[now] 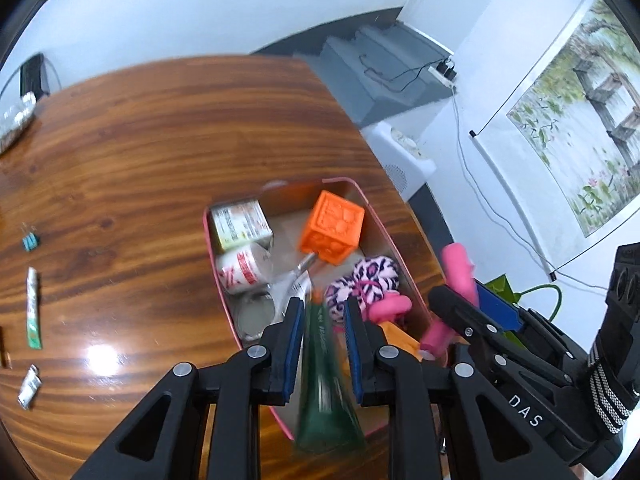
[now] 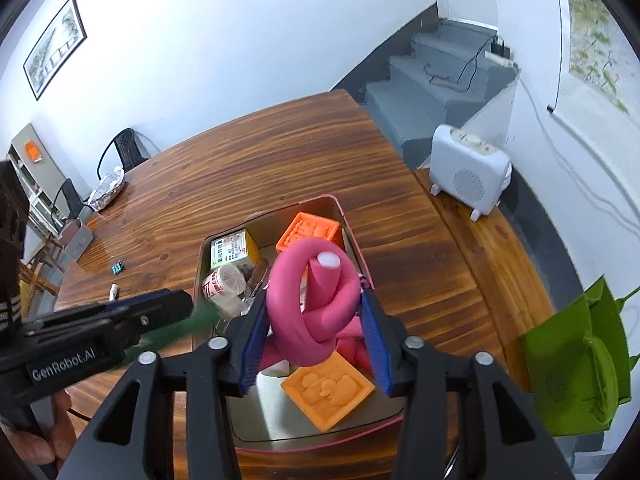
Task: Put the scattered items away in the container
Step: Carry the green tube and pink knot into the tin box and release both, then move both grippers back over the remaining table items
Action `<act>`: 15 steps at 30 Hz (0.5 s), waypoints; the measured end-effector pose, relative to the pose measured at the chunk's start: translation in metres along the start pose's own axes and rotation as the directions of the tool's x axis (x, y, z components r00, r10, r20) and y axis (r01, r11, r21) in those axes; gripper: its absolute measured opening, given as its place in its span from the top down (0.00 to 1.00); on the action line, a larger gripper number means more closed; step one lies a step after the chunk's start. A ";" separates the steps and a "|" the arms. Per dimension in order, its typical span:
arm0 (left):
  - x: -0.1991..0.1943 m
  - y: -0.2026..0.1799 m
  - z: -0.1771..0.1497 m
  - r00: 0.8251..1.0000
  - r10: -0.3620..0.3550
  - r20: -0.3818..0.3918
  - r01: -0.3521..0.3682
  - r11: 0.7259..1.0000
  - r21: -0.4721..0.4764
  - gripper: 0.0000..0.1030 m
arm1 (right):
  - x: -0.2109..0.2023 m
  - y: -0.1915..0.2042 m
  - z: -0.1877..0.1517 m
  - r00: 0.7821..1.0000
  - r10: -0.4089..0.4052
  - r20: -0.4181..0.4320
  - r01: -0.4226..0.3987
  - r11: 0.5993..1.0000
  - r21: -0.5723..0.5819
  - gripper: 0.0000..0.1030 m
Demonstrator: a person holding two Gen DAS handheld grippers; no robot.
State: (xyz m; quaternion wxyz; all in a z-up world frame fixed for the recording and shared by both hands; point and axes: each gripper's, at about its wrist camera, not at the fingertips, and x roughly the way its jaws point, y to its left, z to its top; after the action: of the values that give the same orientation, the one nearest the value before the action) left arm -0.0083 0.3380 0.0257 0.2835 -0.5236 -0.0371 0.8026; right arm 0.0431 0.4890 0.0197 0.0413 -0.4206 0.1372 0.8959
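Note:
A pink-rimmed metal tin (image 1: 384, 232) (image 2: 352, 232) stands on the wooden table. It holds an orange cube (image 1: 332, 228) (image 2: 310, 232), a small carton (image 1: 240, 224), a white tape roll (image 1: 244, 268), a leopard-print scrunchie (image 1: 360, 280) and an orange tile (image 2: 328, 394). My left gripper (image 1: 322, 308) (image 2: 168, 308) is over the tin's near end with its pads apart. A blurred green tube (image 1: 324, 380) hangs loose between them. My right gripper (image 2: 314, 300) (image 1: 460, 292) is above the tin, pads against both sides of a pink knotted foam toy (image 2: 312, 292).
A teal binder clip (image 1: 31, 241), a green-white sachet (image 1: 34, 312) and a small silver packet (image 1: 29, 386) lie on the table to the left. Crumpled foil (image 1: 16, 120) sits at the far edge. A white heater (image 2: 468, 176) and a green bag (image 2: 576, 364) stand beyond the table's right edge.

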 end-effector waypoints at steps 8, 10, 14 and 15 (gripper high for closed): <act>-0.017 0.029 0.000 0.997 0.063 0.050 -0.059 0.995 -0.081 0.40 | 0.008 0.006 0.002 1.000 0.014 -0.011 -0.014 1.000 0.002 0.38; -0.020 0.038 -0.001 0.996 0.075 0.049 -0.070 0.993 -0.099 0.40 | 0.010 0.010 0.002 1.000 0.017 -0.012 -0.017 1.000 -0.001 0.38; -0.027 0.057 -0.005 0.994 0.093 0.050 -0.086 0.988 -0.132 0.40 | 0.015 0.024 0.003 1.000 0.023 -0.017 -0.024 1.000 -0.015 0.38; -0.030 0.063 -0.006 0.994 0.099 0.051 -0.091 0.986 -0.141 0.40 | 0.015 0.028 0.003 0.999 0.026 -0.018 -0.026 0.999 -0.019 0.38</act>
State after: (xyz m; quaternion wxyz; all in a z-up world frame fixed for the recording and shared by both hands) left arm -0.0204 0.2691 0.0248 0.2069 -0.5198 -0.0759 0.8254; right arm 0.0257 0.4623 0.0155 0.0245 -0.4273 0.1346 0.8937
